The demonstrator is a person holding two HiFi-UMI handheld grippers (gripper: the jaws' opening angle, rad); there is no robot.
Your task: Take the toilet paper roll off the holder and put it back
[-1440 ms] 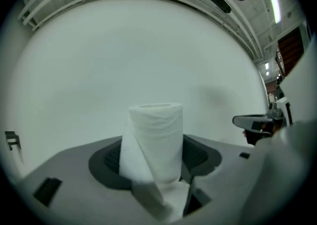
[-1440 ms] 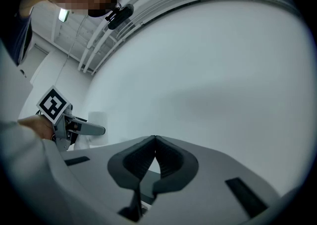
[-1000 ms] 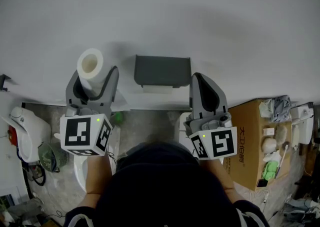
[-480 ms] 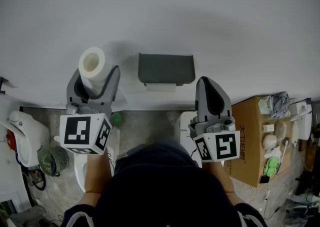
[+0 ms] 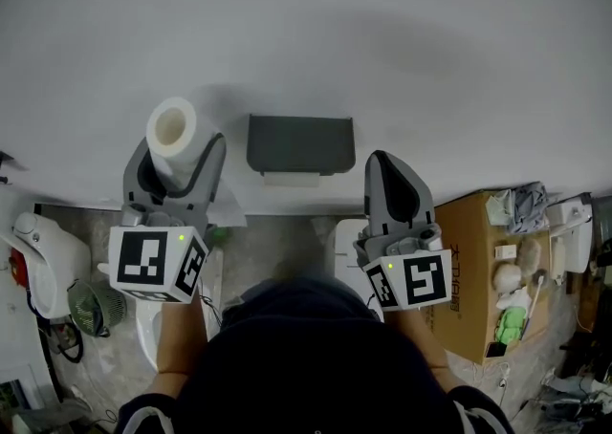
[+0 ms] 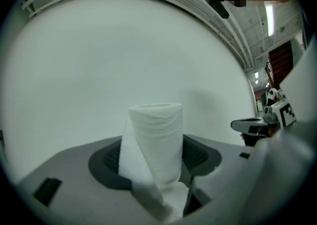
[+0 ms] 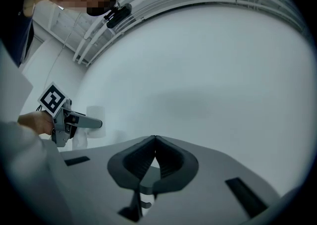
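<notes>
My left tongs (image 5: 180,150) grip the toilet paper roll (image 5: 172,126) (upright, a loose tail hanging down), left of the grey holder (image 5: 300,143) on the wall (image 5: 382,31); my right tongs (image 5: 387,166) are closed, empty

A cardboard box (image 5: 475,260) stood just right of the right claw (image 5: 387,162), small white and green items (image 5: 507,278) on it. Left of the left claw (image 5: 180,147), a round fan (image 5: 86,303) sat beside a white appliance (image 5: 43,249).
</notes>
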